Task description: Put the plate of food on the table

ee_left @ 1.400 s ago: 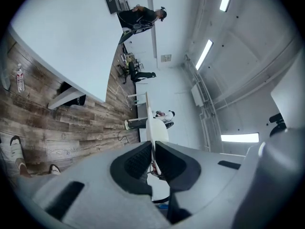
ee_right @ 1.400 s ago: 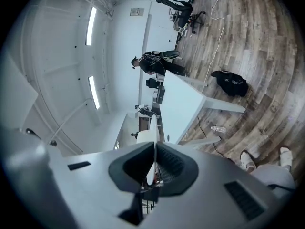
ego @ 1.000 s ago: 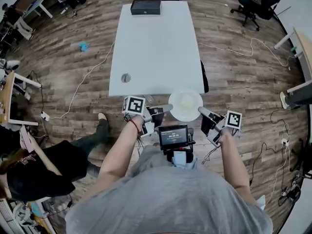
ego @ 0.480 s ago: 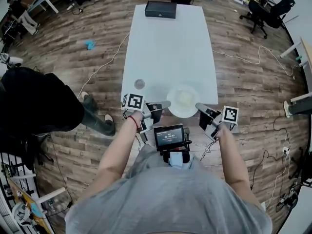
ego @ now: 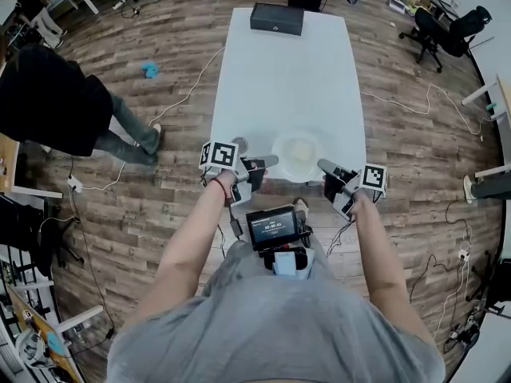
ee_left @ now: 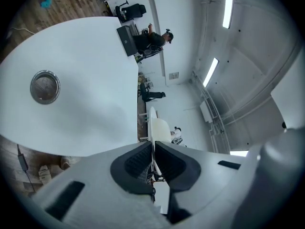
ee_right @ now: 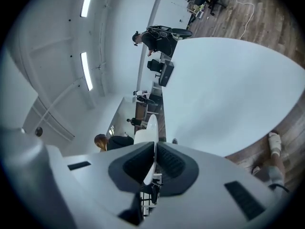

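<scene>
As the plate (ego: 297,156) seems stiff yet breakable, opposite rims are pinched tight within left gripper (ee_left: 153,147) and right gripper (ee_right: 155,149) jaws.

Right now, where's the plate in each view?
Head view: plate over the table's near end, between left hand-held gripper and right hand-held gripper.
Left gripper view: plate edge-on, low centre, pinched in its jaws.
Right gripper view: plate edge-on, low centre, pinched in its jaws.
Shared landmark: black box at the table's far end.
</scene>
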Demonstrator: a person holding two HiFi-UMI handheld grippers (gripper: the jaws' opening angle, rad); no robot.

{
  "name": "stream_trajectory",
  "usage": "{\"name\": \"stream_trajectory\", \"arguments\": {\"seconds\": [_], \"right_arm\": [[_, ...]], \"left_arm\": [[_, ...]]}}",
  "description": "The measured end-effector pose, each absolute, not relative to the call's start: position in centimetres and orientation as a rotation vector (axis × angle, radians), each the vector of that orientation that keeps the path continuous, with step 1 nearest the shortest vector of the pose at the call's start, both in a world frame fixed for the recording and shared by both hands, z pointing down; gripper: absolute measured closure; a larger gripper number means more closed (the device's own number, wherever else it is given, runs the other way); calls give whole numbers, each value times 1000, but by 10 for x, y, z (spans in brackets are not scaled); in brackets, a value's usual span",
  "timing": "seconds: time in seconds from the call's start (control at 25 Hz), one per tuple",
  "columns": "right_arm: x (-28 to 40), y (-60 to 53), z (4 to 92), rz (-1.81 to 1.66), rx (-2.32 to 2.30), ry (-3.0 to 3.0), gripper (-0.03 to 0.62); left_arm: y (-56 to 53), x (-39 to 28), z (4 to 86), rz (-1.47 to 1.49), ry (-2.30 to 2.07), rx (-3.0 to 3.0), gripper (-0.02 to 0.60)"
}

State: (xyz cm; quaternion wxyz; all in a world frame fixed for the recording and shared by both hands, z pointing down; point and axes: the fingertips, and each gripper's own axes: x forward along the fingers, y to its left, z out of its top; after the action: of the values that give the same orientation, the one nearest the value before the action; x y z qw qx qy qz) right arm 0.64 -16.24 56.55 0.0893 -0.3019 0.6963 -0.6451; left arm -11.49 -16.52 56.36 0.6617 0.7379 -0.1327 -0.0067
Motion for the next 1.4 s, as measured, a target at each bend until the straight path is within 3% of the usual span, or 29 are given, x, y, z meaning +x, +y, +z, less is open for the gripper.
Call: {"name": "stream_trajectory", "arguments": {"seconds": [0.52,1.4], "right_arm": [[0,-186,618,-1983,-868,2103,556],[32,-345,700,-2041,-848,2008,556]], "left_arm": [[-183,-119,613,-34,-379,1651,545],[-345,-87,695,18,-500,1495,549]]}}
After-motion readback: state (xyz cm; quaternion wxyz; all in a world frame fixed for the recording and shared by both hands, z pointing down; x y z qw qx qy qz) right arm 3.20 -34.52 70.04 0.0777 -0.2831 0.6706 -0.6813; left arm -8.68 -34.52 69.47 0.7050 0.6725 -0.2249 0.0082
